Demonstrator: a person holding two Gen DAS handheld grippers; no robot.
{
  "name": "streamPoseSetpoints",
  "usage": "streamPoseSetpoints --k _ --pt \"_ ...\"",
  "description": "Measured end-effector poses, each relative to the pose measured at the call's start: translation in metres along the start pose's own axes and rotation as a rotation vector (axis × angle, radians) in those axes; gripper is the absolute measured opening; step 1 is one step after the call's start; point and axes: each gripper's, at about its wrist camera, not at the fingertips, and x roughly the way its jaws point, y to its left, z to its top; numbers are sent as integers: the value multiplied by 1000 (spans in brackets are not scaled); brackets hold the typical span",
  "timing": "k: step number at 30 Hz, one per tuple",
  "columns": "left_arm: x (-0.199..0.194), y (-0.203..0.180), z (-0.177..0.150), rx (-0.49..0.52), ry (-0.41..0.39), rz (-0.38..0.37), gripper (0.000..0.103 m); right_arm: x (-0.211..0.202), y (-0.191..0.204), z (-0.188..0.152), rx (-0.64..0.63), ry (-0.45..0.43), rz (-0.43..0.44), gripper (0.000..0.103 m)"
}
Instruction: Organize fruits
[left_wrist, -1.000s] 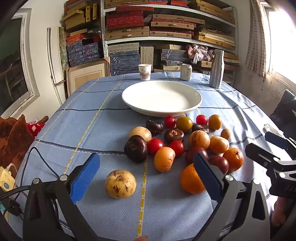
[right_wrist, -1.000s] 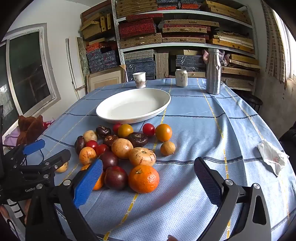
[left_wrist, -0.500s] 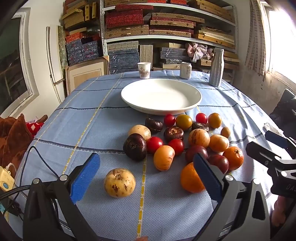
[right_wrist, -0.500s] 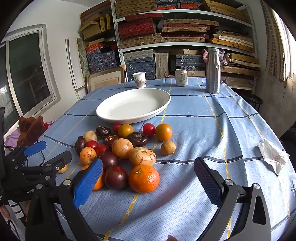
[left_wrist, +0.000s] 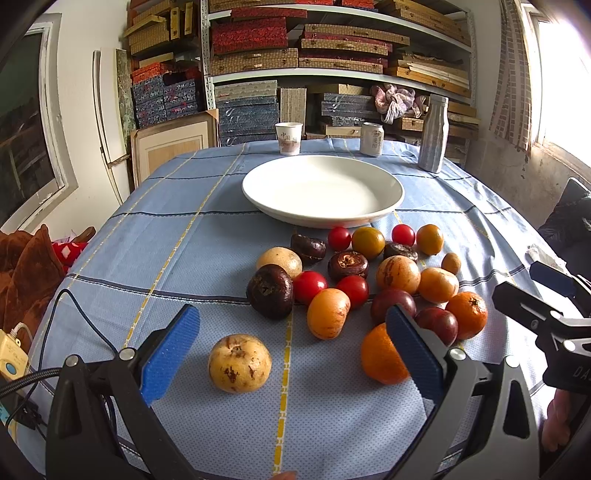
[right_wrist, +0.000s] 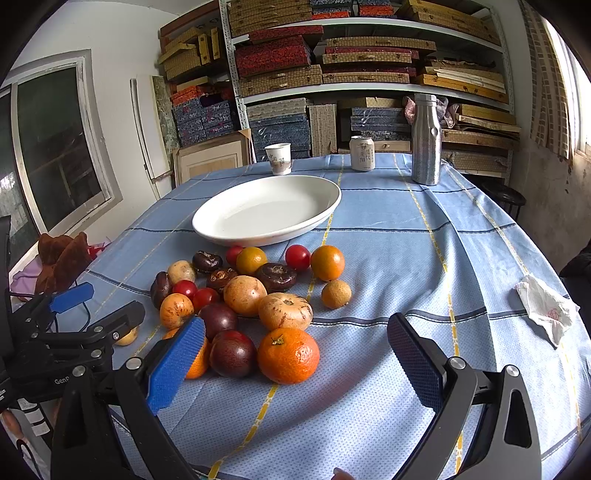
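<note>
Near the front edge of the table (left_wrist: 184, 236) I've got both grippers hovering, nothing picked up yet. My left gripper (left_wrist: 291, 350) is spread wide and empty, and a pale yellow fruit (left_wrist: 240, 363) lies between its blue pads on the cloth, untouched. My right gripper (right_wrist: 295, 363) is spread wide too, empty, with a tangerine (right_wrist: 288, 355) just ahead of its gap.

All the fruit (left_wrist: 354, 273) sits in a loose heap on the blue cloth, just in front of the white plate (left_wrist: 321, 188), which is bare. So I judge we're at the very start: first pick not yet made.

Next move, as I read it: lower the left gripper around that lone yellow fruit, pinch gently, lift it over the rim and set it on the plate. It's apart from the heap, so an easy first grab. The tangerine touches a dark plum (right_wrist: 232, 353), so the right side needs care not to nudge its neighbours.

Writing: the paper cup (left_wrist: 289, 137) and the can (left_wrist: 371, 139) at the far edge carry print, too small for me to read. The left gripper's body, seen from the right wrist view, shows "Gen", cut off.
</note>
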Motion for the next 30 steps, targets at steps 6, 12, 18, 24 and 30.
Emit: streamPoseSetpoints --k 6,12,18,24,30 --pt "1 0 -2 0 1 -1 99 0 0 0 3 2 3 100" --pt "4 -1 -6 -1 6 -1 99 2 0 -1 8 4 7 100" --pt "5 -2 -7 -2 8 -2 99 2 -2 -1 15 6 12 100" --pt "5 -2 -6 -2 9 -2 99 4 -4 -1 30 9 21 100" --pt "5 -2 -6 -2 9 -2 99 4 -3 -1 37 10 24 100"
